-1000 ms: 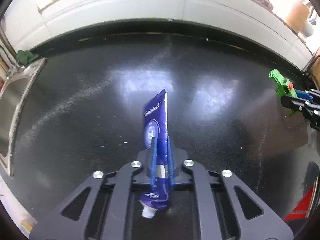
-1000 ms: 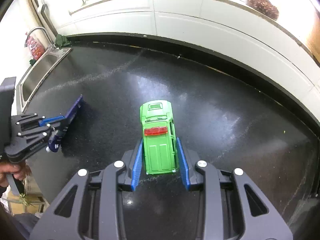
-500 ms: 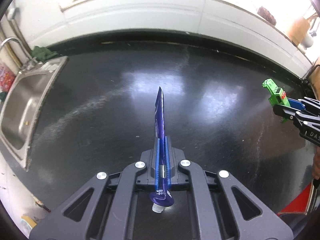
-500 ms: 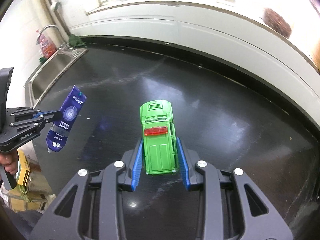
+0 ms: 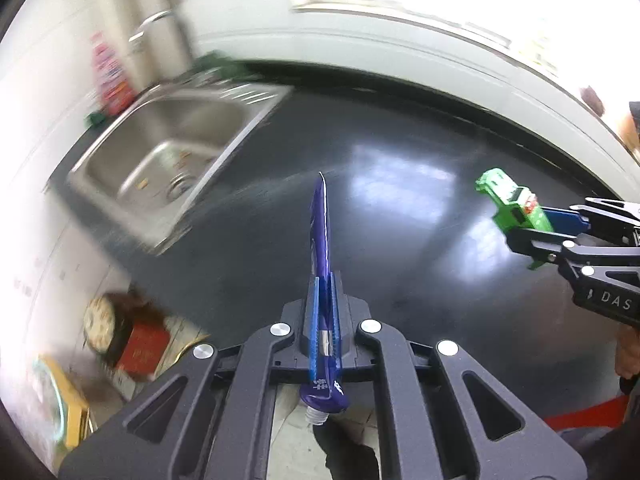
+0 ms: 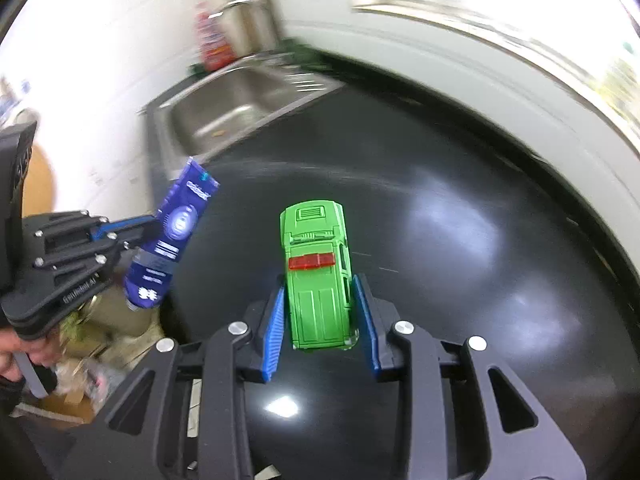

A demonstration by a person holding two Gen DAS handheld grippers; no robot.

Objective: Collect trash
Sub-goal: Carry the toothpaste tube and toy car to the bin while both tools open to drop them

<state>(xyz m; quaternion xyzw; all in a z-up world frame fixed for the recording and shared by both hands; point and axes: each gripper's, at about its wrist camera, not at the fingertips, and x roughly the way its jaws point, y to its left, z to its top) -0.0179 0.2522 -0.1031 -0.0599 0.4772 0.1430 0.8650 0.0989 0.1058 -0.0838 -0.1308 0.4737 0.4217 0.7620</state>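
My left gripper (image 5: 324, 280) is shut on a flattened blue toothpaste tube (image 5: 321, 232), held edge-on above the black countertop (image 5: 400, 240), its open neck pointing back at me. The tube also shows in the right wrist view (image 6: 172, 240), hanging from the left gripper (image 6: 136, 228) at the counter's left edge. My right gripper (image 6: 320, 292) is shut on a green toy car (image 6: 316, 264) with a red roof bar, held above the counter. The car also shows in the left wrist view (image 5: 512, 204) at the right.
A steel sink (image 5: 168, 152) with a tap is set in the counter's left end. A red bottle (image 6: 214, 46) stands behind it. White wall tiles (image 5: 400, 56) run along the back. Boxes and clutter (image 5: 132, 344) lie on the floor beyond the counter's left edge.
Both grippers have swung left and lifted with their objects. The sink and the floor clutter have come into view. The tube now hangs past the counter's left edge.
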